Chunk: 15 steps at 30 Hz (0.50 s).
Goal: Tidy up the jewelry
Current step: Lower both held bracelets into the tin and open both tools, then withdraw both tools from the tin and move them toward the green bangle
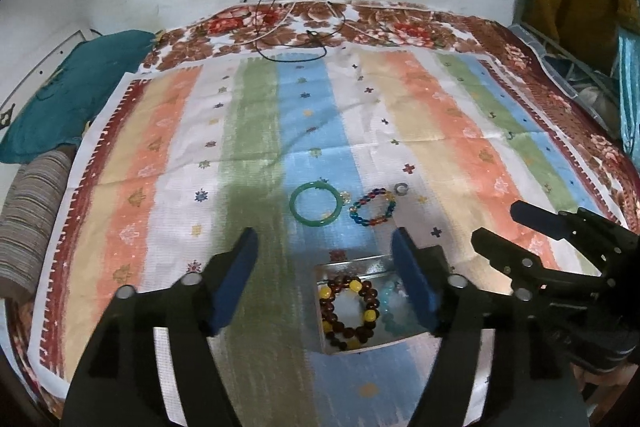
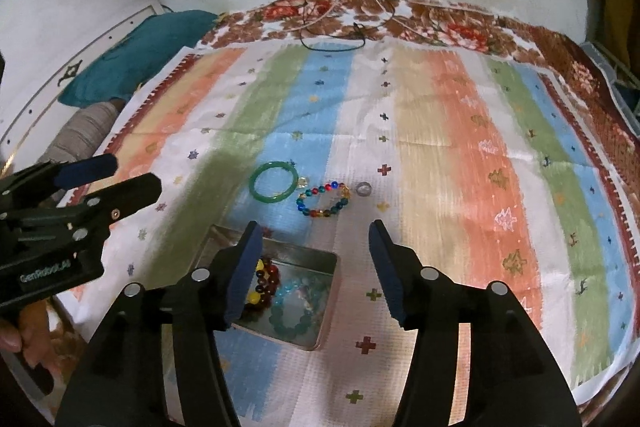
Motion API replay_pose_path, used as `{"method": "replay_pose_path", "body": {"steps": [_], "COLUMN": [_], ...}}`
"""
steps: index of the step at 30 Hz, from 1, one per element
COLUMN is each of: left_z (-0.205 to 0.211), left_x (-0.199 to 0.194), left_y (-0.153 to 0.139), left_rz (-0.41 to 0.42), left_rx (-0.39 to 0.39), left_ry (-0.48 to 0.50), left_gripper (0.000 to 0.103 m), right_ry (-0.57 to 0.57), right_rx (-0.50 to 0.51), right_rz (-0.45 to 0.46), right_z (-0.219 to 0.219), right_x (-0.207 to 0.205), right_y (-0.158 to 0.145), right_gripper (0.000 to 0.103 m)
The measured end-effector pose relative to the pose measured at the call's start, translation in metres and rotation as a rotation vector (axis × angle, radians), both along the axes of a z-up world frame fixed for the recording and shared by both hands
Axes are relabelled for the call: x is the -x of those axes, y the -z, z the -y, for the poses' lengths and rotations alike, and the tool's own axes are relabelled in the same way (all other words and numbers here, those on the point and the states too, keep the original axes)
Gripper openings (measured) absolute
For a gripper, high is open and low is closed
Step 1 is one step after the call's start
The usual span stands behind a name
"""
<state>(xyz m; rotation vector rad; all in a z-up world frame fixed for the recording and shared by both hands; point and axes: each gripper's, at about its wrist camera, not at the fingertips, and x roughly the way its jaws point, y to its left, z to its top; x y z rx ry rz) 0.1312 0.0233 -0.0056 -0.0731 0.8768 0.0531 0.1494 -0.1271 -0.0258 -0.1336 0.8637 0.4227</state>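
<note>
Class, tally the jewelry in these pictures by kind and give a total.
Bracelets in the tin: 2 (brown-yellow, light blue)
Bracelets on the cloth: 2 (green bangle, multicolour beads)
Rings: 1 (silver)
Total: 5

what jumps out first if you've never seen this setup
A metal tin on the striped cloth holds a brown-and-yellow bead bracelet and a pale blue one. Just beyond lie a green bangle, a multicoloured bead bracelet and a small ring.
</note>
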Motion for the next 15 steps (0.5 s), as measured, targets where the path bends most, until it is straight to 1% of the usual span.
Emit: {"method": "replay_pose_path", "body": {"steps": [2,3,5,8,10,11,12,15], "left_z": [-0.003,-0.005,-0.011,-0.022,-0.030,-0.033,-0.035,-0.032], "left_x": [-0.005,-0.007,-0.013,-0.020,-0.027,-0.029,-0.033,-0.046], "left_y": [0.003,0.004,0.008,0.014,0.019,0.022,0.025,0.035], "left_rz": [-0.011,-0.016,-0.032,-0.050,-0.067,-0.073,-0.082,-0.108], "left_rx": [0.004,0.008,0.034,0.091,0.136,0.144,0.144,0.091], "left_ry": [-0.017,-0.024,-0.044,-0.082,-0.112,-0.119,-0.124,-0.113], "left_gripper": [0.083,0.085,0.086,0.089,0.089,0.089,0.089,0.089], "right_ry": [0.010,0.016,0.023,0.033,0.035,0.037,0.038,0.040], "right_rx": [-0.006,-0.005,0.003,0.020,0.022,0.022,0.023,0.038], "right_rz": [-0.023,-0.033,-0.050,-0.074,-0.095,-0.104,-0.111,-0.144], "right_z": [0.002,0.002,0.003,0.002,0.001,0.000,0.000,-0.005], "right_x": [-0.007,-0.010,-0.015,-0.024,-0.029,-0.032,-0.035,-0.045], "right_y": [0.003,0.005,0.008,0.014,0.018,0.020,0.022,0.032], "right_gripper": [0.062,0.063,0.068,0.068,0.068,0.068,0.068,0.068]}}
